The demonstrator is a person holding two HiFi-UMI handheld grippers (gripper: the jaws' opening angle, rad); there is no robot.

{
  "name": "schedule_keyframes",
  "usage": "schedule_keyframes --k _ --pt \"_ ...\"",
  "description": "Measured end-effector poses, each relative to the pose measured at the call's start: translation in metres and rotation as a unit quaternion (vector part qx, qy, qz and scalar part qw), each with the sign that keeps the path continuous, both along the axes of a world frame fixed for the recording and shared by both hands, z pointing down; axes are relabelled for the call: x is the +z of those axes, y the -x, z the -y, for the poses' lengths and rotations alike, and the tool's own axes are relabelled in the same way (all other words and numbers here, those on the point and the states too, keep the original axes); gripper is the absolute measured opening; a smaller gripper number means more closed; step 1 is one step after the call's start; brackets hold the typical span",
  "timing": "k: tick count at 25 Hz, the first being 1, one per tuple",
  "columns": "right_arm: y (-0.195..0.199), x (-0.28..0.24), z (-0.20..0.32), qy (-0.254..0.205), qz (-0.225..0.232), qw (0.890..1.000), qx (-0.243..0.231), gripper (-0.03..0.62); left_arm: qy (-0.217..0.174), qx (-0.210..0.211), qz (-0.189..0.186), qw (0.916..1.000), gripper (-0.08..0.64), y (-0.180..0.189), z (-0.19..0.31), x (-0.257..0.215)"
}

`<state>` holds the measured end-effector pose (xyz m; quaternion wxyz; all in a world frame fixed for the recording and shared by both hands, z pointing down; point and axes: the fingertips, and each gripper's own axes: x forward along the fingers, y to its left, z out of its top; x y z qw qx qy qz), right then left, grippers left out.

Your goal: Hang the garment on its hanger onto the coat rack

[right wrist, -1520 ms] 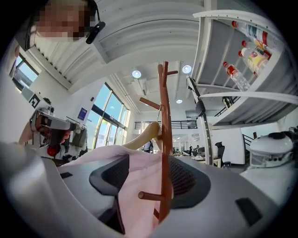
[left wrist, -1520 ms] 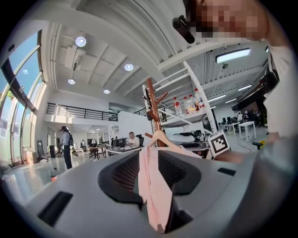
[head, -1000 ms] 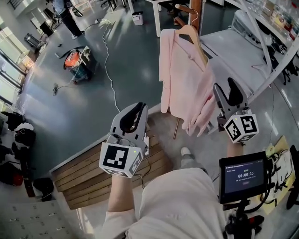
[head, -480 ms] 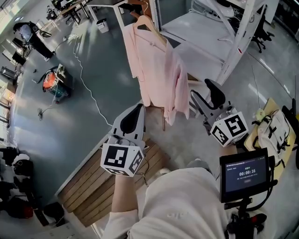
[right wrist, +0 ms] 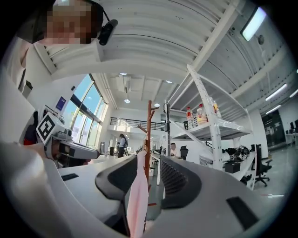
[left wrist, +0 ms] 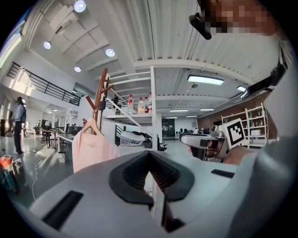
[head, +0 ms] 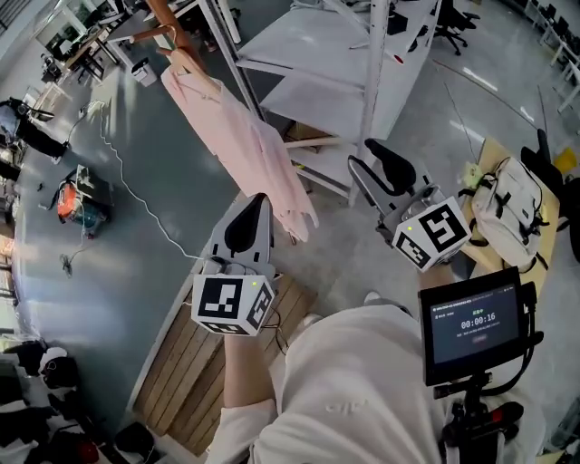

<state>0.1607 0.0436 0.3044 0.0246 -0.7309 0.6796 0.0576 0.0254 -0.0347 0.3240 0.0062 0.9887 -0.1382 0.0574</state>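
Head view, and the pink garment (head: 243, 145) is up on its wooden hanger (head: 181, 56), hooked onto the brown coat rack (head: 161, 16) and draping down from it above the grey floor (head: 136, 154). Both tools are well apart from the coat rack, on the person's side of it! The left tool (head: 257, 203) points toward the coat rack with its jaws pressed together and nothing between them. The left gripper view backs that up: the pads meet, and the garment (left wrist: 91, 151) hangs off the coat rack (left wrist: 99, 97) well beyond them. The right tool (head: 364, 156) sits further from the coat rack, by the white shelving frame (head: 367, 63). Its jaws have just been closing and stand about half apart, gripping nothing. In the right gripper view the garment (right wrist: 138, 195) shows through that gap, but it hangs back at the coat rack (right wrist: 148, 135), touching neither pad.
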Motion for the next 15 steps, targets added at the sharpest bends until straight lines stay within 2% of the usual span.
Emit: schedule_keyframes --k 6,11,15 --pt "-0.025 0.005 -0.023 0.008 -0.005 1.0 0.007 0.163 0.059 0.013 -0.033 0.9976 0.006 -0.028 -0.019 0.002" --pt "-0.028 0.005 -0.026 0.009 -0.006 1.0 0.008 0.163 0.07 0.03 -0.03 0.9966 0.006 -0.031 -0.025 0.003" --pt "-0.028 0.007 -0.027 0.009 -0.003 1.0 0.004 0.163 0.1 0.039 -0.044 0.9932 0.006 -0.031 -0.026 0.005"
